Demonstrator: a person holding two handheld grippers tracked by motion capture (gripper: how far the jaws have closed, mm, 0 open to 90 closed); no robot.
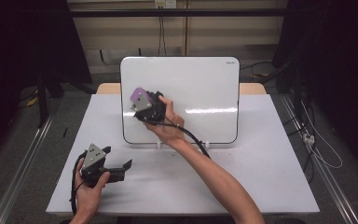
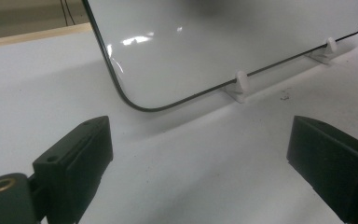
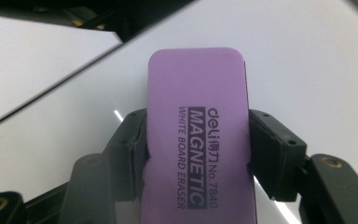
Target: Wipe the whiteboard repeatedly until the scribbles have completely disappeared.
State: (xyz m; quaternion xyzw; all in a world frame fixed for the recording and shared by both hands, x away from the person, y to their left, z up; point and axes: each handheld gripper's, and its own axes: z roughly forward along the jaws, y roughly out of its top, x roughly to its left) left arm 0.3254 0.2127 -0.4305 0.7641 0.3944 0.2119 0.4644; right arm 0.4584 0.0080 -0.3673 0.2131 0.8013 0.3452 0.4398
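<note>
Jaws of the right gripper (image 3: 198,140) are clamping a purple rectangular magnetic whiteboard eraser (image 3: 198,140) (apparently against the white glossy whiteboard (image 1: 200,93)); the left gripper (image 2: 200,158) is gaping wide, holding nothing.

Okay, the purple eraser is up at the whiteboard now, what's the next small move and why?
Probably press the purple eraser flat to the whiteboard and start a short wiping stroke. The right hand-held gripper is clamped on the eraser's sides and holds it at the board's upper left part. The left hand-held gripper sits open, low over the table, so it plays no part.
</note>
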